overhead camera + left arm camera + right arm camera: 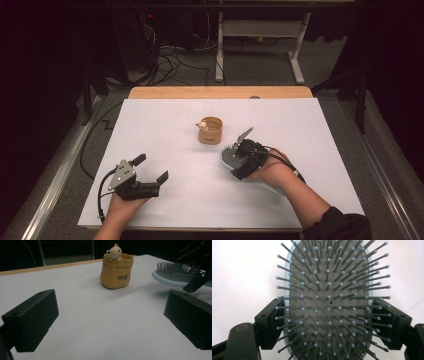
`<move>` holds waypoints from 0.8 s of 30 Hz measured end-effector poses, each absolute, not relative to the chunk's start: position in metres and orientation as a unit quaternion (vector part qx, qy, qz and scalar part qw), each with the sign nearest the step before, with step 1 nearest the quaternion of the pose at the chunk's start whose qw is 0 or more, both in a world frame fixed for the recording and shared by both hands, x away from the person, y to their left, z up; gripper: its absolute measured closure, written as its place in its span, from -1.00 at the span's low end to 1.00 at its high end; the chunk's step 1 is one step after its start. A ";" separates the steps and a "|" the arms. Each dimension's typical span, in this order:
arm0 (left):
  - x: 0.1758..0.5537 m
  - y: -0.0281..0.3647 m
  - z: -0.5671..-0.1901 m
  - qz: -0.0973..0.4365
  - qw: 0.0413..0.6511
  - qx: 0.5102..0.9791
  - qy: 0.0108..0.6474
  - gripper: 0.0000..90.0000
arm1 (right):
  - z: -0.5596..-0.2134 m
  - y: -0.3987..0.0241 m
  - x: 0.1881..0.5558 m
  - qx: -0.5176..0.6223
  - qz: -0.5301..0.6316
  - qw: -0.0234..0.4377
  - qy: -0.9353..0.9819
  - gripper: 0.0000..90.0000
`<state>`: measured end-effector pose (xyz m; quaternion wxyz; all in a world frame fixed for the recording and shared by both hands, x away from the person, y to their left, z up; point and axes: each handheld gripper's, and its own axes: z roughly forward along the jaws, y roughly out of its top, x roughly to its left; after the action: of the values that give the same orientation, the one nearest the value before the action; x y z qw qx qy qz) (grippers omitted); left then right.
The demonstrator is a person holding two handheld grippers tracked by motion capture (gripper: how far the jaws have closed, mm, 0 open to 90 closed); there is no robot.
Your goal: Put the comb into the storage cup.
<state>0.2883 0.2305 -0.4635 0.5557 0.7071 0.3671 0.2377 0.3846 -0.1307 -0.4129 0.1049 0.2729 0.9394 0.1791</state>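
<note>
Now right tongs (329,322) clamp hairbrush (328,290) head by both edges, bristles up, above white desk (165,130) near bear pot (210,130). Left tongs (152,168) wide open, empty, well apart.

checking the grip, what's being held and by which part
The right gripper clamps the hairbrush across the two sides of its head, bristles up. The left gripper holds nothing.
</note>
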 end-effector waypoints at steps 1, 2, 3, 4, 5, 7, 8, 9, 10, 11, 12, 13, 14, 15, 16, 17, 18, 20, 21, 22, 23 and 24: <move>0.288 0.230 -0.464 0.238 0.555 0.707 0.367 -1.00 | -0.411 -0.133 0.385 0.275 0.180 0.106 0.938 -0.55; 0.288 0.230 -0.464 0.238 0.556 0.707 0.367 -1.00 | -0.410 -0.135 0.384 0.279 0.181 0.109 0.937 -0.54; 0.288 0.231 -0.464 0.238 0.555 0.708 0.366 -1.00 | -0.406 -0.139 0.384 0.282 0.187 0.113 0.934 -0.55; 0.288 0.230 -0.464 0.238 0.556 0.707 0.367 -1.00 | -0.406 -0.139 0.384 0.282 0.187 0.113 0.934 -0.55; 0.288 0.231 -0.464 0.236 0.556 0.708 0.366 -1.00 | -0.403 -0.142 0.384 0.286 0.191 0.117 0.932 -0.55; 0.288 0.231 -0.464 0.234 0.556 0.708 0.367 -1.00 | -0.400 -0.145 0.383 0.288 0.198 0.117 0.929 -0.55; 0.289 0.231 -0.464 0.231 0.558 0.706 0.369 -1.00 | -0.400 -0.145 0.383 0.288 0.198 0.117 0.929 -0.55; 0.289 0.231 -0.464 0.231 0.557 0.707 0.369 -1.00 | -0.399 -0.146 0.382 0.289 0.203 0.121 0.928 -0.55; 0.289 0.232 -0.463 0.230 0.558 0.707 0.370 -1.00 | -0.398 -0.147 0.382 0.289 0.205 0.124 0.927 -0.55; 0.289 0.232 -0.463 0.230 0.560 0.704 0.371 -1.00 | -0.398 -0.148 0.381 0.289 0.208 0.129 0.925 -0.55; 0.289 0.232 -0.463 0.230 0.561 0.703 0.372 -1.00 | -0.397 -0.149 0.381 0.289 0.212 0.133 0.924 -0.55; 0.289 0.233 -0.463 0.231 0.560 0.704 0.372 -1.00 | -0.396 -0.150 0.381 0.290 0.218 0.137 0.922 -0.55; 0.289 0.233 -0.463 0.231 0.560 0.704 0.372 -1.00 | -0.396 -0.151 0.380 0.290 0.220 0.141 0.920 -0.55; 0.289 0.233 -0.463 0.230 0.560 0.704 0.372 -1.00 | -0.395 -0.153 0.380 0.290 0.224 0.146 0.919 -0.55; 0.289 0.233 -0.464 0.230 0.560 0.704 0.373 -1.00 | -0.395 -0.154 0.379 0.292 0.230 0.147 0.916 -0.55; 0.289 0.233 -0.464 0.229 0.559 0.704 0.373 -1.00 | -0.394 -0.155 0.379 0.294 0.236 0.150 0.914 -0.55; 0.289 0.233 -0.464 0.229 0.559 0.704 0.373 -1.00 | -0.394 -0.156 0.378 0.294 0.240 0.156 0.912 -0.55; 0.289 0.233 -0.463 0.228 0.560 0.704 0.372 -1.00 | -0.393 -0.160 0.376 0.300 0.262 0.167 0.902 -0.55; 0.289 0.233 -0.463 0.225 0.559 0.705 0.373 -1.00 | -0.393 -0.160 0.376 0.300 0.262 0.167 0.902 -0.55; 0.289 0.232 -0.463 0.224 0.559 0.706 0.373 -1.00 | -0.393 -0.161 0.375 0.301 0.268 0.170 0.899 -0.55; 0.289 0.232 -0.463 0.224 0.560 0.705 0.372 -1.00 | -0.392 -0.162 0.375 0.301 0.275 0.175 0.896 -0.55; 0.288 0.232 -0.463 0.225 0.562 0.703 0.373 -1.00 | -0.391 -0.164 0.374 0.302 0.280 0.181 0.893 -0.55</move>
<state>0.2884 0.2318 -0.4626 0.5622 0.7029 0.3731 0.2251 0.3743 -0.1635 -0.3914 0.1809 0.3018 0.8931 0.2803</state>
